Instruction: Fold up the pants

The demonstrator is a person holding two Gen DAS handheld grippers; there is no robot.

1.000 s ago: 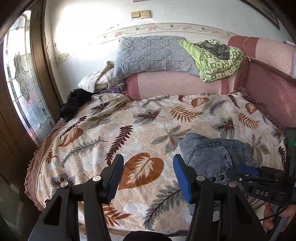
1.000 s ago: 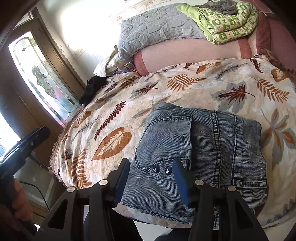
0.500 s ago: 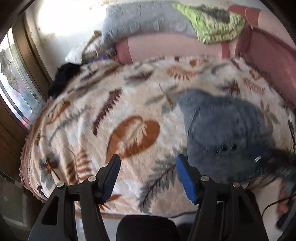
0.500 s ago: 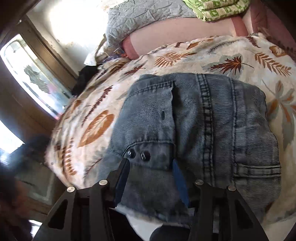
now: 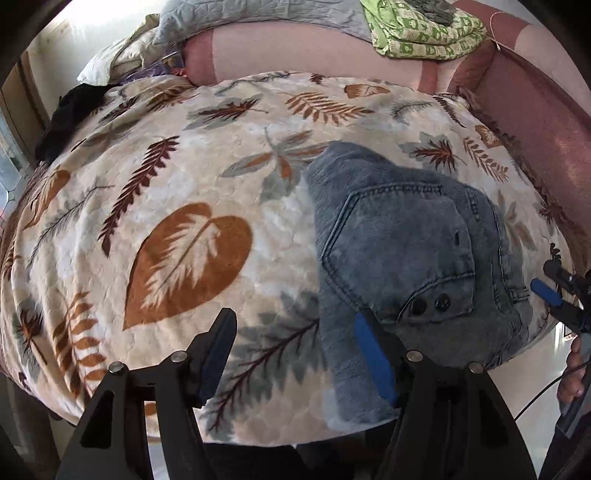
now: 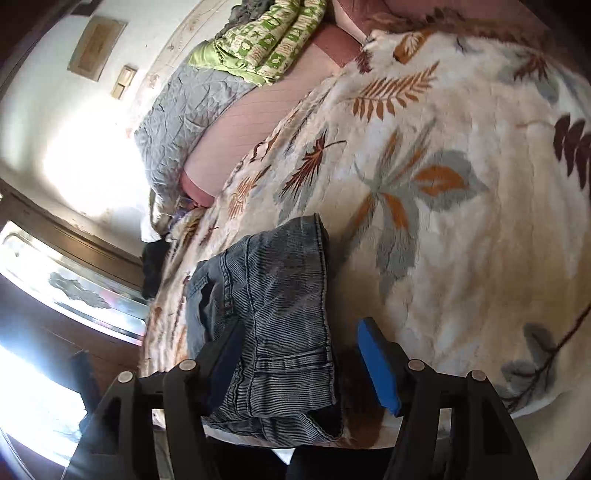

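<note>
While both tongs, left gripper [image 5: 291, 354] and right gripper [image 6: 301, 363], stood spread and empty, the folded jeans [image 5: 402, 258] lay at the leaf-print blanket's [image 5: 177, 177] near edge; heavy, stiffish denim, likely best gripped by a folded edge.

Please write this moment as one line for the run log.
pants: folded, near bed edge | left tool: open, beside pants | right tool: open, around pants edge | blanket: under pants

Pants [image 5: 402, 236]: one pair, denim, with two dark buttons [image 5: 430, 304]. Leaf-print blanket [image 5: 177, 177]: one. Grey quilted pillow [image 6: 184, 110]: one. Green patterned folded cloth [image 5: 421, 33]: one. Black garment [image 5: 70, 110]: one. Grippers: two, left gripper [image 5: 291, 350] and right gripper [image 6: 299, 354].
</note>
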